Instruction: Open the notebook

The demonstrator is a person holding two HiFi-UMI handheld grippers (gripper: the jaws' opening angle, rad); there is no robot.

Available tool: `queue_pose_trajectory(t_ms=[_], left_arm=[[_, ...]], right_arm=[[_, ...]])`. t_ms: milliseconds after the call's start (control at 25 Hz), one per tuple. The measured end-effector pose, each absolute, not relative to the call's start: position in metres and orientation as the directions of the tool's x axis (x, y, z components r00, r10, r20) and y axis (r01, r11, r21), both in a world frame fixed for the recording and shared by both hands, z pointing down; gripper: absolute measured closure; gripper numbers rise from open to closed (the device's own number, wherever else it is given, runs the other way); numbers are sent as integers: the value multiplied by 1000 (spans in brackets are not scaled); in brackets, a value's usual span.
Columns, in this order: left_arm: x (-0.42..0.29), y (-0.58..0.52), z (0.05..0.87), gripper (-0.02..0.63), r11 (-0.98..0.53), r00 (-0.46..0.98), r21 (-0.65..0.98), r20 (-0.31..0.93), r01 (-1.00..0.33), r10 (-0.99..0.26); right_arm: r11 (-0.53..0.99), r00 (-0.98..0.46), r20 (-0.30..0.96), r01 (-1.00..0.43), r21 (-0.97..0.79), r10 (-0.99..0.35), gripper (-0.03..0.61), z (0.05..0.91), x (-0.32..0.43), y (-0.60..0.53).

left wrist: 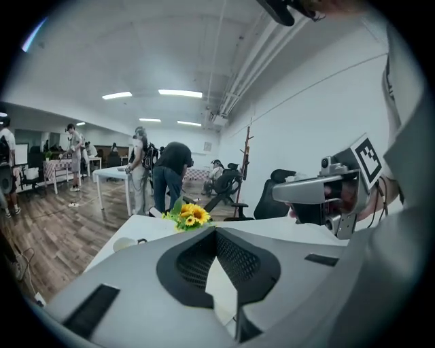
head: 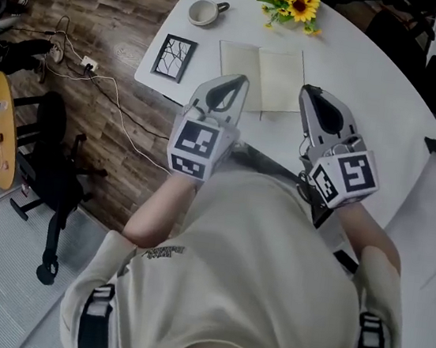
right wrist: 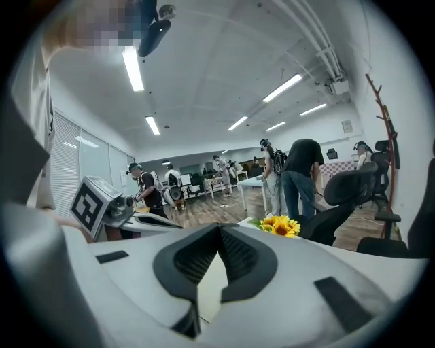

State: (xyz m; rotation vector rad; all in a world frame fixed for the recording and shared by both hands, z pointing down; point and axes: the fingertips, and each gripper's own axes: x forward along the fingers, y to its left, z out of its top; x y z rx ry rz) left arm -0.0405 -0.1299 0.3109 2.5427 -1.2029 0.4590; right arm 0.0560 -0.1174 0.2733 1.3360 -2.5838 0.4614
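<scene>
Notebook (head: 260, 77) lies open near table (head: 372, 94) edge; left claw (head: 240, 79), right claw (head: 307, 90) above.

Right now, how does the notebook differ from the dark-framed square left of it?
The notebook lies open, showing two pale pages. The dark-framed square is a single panel with a black branching pattern. The notebook is the larger. The square is smaller and sits nearer the table's left edge. Both lie flat on the white table.

the cream notebook (head: 261, 78) lies open flat on the white table (head: 385, 112), blank pages up.
</scene>
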Motion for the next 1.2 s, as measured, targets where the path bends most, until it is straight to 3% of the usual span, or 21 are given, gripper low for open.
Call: queue_pose_trajectory(t_ms=[440, 1200], left_arm=[[-20, -111, 257, 612, -591, 584, 20, 175, -807, -792], [-1, -98, 267, 612, -591, 582, 13, 196, -807, -790]], right_arm=[[537, -556, 208, -831, -145, -805, 574, 255, 64, -97], [591, -600, 166, -800, -103, -783, 575, 246, 63, -87]])
